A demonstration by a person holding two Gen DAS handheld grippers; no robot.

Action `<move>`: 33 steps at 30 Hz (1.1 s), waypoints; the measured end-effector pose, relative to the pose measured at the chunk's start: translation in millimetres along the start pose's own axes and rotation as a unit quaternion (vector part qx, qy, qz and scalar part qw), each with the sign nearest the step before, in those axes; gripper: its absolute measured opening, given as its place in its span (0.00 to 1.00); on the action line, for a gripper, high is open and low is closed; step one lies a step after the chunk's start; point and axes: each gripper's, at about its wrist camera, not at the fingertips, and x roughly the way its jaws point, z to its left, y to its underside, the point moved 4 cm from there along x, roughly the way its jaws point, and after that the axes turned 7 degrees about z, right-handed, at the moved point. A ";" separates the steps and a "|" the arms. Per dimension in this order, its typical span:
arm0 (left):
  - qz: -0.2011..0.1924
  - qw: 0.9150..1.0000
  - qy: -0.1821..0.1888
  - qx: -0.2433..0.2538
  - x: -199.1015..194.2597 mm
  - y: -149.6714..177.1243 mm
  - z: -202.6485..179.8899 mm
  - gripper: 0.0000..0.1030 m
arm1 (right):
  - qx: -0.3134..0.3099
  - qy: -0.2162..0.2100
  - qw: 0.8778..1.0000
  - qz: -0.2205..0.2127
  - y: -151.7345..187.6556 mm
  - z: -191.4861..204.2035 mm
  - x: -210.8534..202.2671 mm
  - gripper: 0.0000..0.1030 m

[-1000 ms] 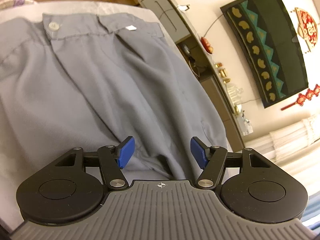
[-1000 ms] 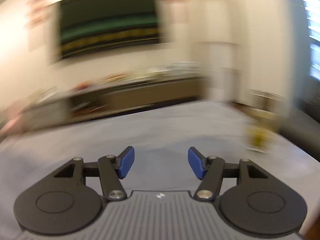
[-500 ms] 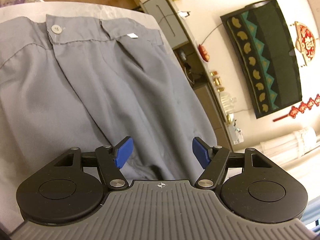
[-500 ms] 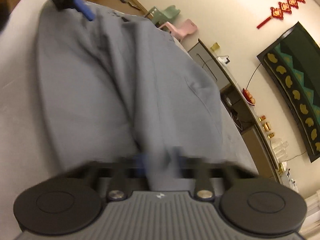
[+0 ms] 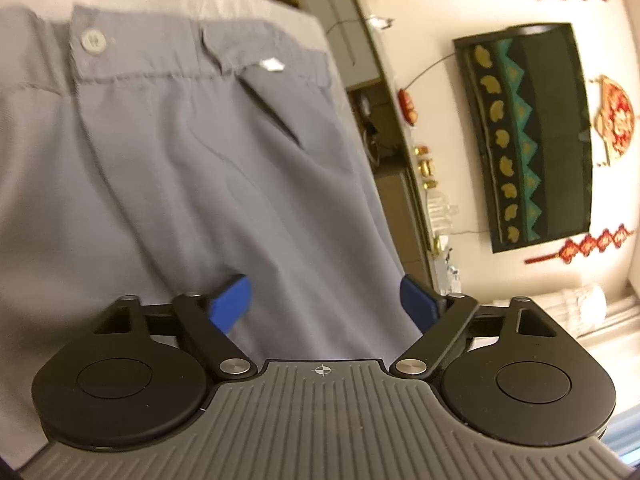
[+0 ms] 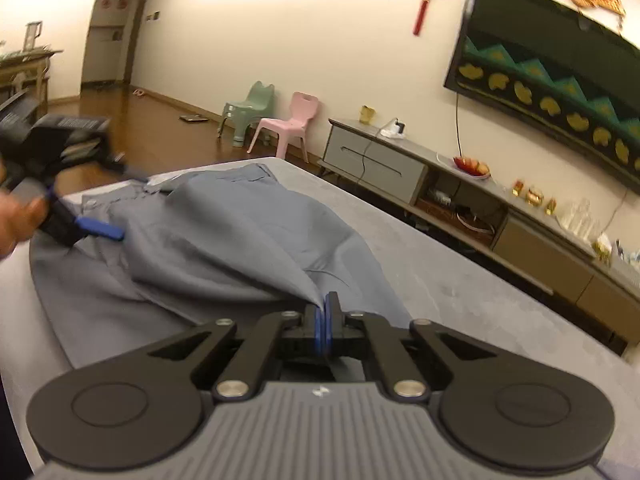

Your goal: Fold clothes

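A: where are the grey trousers [image 5: 168, 168]?
B: flat on the grey table [image 6: 460, 280], waistband button [image 5: 93, 39] far end. left gripper [image 5: 325, 302] is wide open above them, gripping nothing.
A: and the right gripper [image 6: 325, 322]?
B: pinched tight on a lifted bit of trouser fabric.

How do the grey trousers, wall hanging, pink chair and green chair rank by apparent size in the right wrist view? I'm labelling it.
1. grey trousers, nearest, so inflated
2. wall hanging, partly cropped
3. pink chair and green chair: alike, unranked
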 end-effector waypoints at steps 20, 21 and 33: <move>-0.138 0.989 -0.046 -0.028 -96.3 -67.4 52.3 0.74 | -0.183 -0.007 0.983 -0.020 -47.4 92.5 2.2 0.40; -0.128 0.990 -0.049 -0.025 -91.4 -68.5 54.0 0.74 | -0.201 -0.010 0.979 -0.016 -54.6 104.7 15.8 0.40; -0.095 0.995 -0.023 0.006 -60.5 -49.5 68.8 0.74 | -0.278 -0.047 0.947 0.155 -69.3 147.7 161.8 0.28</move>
